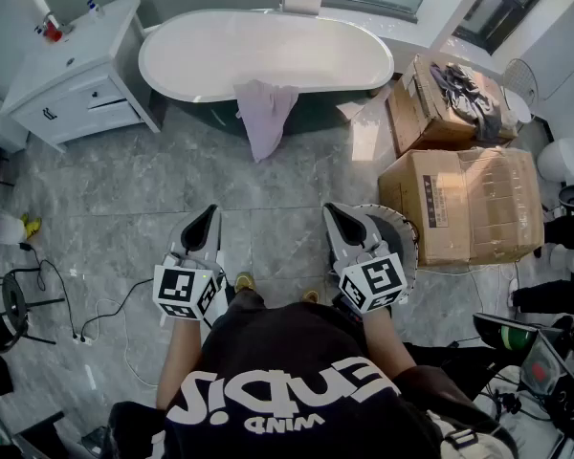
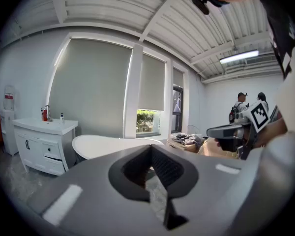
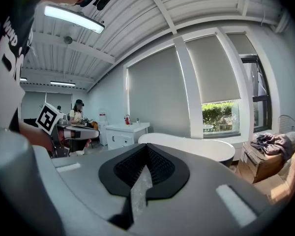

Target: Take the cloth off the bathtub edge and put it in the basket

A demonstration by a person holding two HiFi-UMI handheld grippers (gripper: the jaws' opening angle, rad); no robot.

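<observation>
Risk 1: left hand-held gripper [image 1: 207, 216] and right hand-held gripper [image 1: 338, 216] both fully closed, holding nothing; if jaws not parted before reach, cloth [image 1: 265, 113] gets pushed off rim. Risk 2: shallow pinch on limp fabric slips, drops to floor [image 1: 287, 185]. Cloth pale lilac, creased, draped over near bathtub [image 1: 268, 51] edge, most hanging outside, well ahead of both

White "WIND" upside down on black shirt [image 1: 268, 352], bigger word w/ it unclear; cardboard box [image 1: 459, 204] print illegible.
</observation>
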